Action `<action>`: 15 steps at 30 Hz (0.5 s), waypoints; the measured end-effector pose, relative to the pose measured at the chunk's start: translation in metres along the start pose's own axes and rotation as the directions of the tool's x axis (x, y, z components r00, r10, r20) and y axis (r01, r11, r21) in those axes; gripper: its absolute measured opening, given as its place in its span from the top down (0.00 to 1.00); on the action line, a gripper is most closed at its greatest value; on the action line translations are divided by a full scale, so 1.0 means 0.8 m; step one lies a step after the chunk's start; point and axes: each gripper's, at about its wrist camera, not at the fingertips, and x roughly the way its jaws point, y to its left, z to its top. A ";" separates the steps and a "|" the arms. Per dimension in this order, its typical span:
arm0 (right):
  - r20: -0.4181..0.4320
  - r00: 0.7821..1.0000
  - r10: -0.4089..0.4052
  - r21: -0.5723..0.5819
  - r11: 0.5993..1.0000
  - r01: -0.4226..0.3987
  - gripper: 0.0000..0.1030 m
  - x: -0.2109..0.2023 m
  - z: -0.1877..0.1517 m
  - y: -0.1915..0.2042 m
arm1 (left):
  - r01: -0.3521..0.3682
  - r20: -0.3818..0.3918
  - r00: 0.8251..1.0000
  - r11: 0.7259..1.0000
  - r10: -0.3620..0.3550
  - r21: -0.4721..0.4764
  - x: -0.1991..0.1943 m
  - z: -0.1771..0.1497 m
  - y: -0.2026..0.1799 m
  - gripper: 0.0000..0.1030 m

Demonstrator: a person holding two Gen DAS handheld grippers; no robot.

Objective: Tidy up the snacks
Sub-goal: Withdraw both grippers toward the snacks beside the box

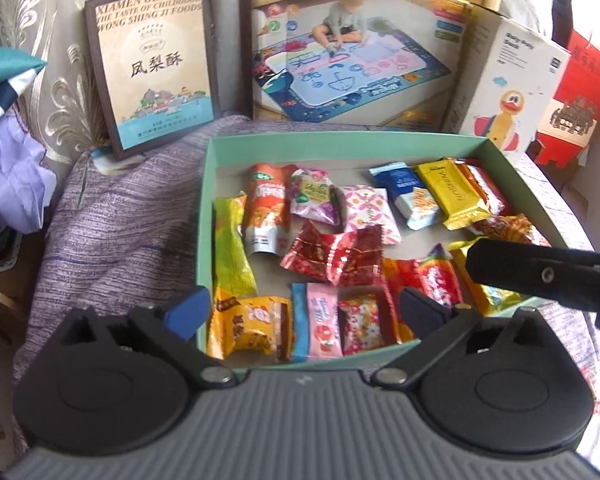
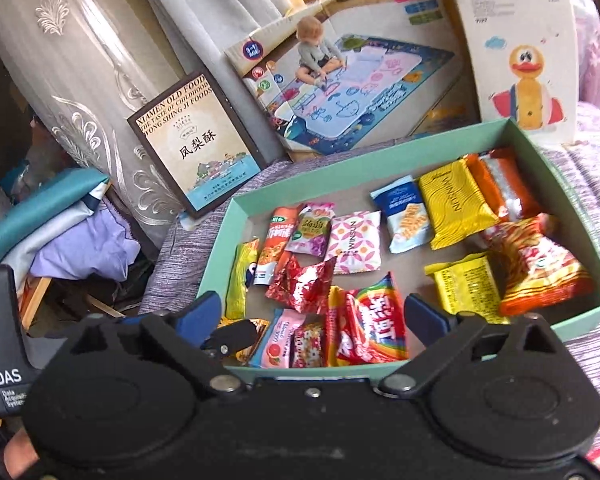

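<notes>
I have both claws spread wide and empty over the near rim of the green tray point(image 1: 342, 148), which sits on a purple striped cloth point(image 1: 120, 232).

In the left wrist view, my left claw point(image 1: 304, 308) frames the near row of snacks without touching any: the orange packet point(image 1: 246, 330) lies just beside the blue pad at 9 o'clock, the pink packet point(image 1: 320, 326) and the floral packet point(image 1: 360, 326) lie between the fingers. A black finger of the right claw point(image 1: 540, 276) reaches in from 3 o'clock, above the wrappers at the tray's right side.

In the right wrist view, my right claw point(image 2: 314, 316) is likewise released, its pads standing to either side of the rainbow packet point(image 2: 372, 328). A tip of the left claw shows at 8 o'clock, over the tray's near left corner.

All the snacks lie loose inside the tray: a green stick packet point(image 1: 230, 246) along the left wall, red foil candies point(image 1: 334, 254) in the middle, a blue-and-white packet point(image 1: 410, 192) and a yellow bar point(image 1: 454, 194) toward 1 o'clock.

Beyond the tray, at 12 o'clock, stand a pineapple-cake box point(image 1: 154, 64), a drawing-mat box point(image 1: 352, 64) and a duck toy box point(image 1: 512, 80).
</notes>
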 end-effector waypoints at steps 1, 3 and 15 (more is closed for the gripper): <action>0.007 1.000 -0.003 0.000 1.000 0.003 0.00 -0.007 -0.001 -0.001 | 0.002 0.003 1.000 1.000 -0.002 0.003 -0.004 -0.001 -0.003 0.00; 0.015 1.000 -0.008 0.000 1.000 0.008 0.00 -0.020 -0.005 -0.005 | 0.003 0.009 1.000 1.000 -0.004 0.011 -0.012 -0.004 -0.010 0.00; 0.045 0.997 -0.061 0.054 0.997 0.059 0.00 -0.088 -0.038 -0.049 | 0.027 0.002 1.000 0.997 -0.027 0.067 -0.045 -0.042 -0.050 0.00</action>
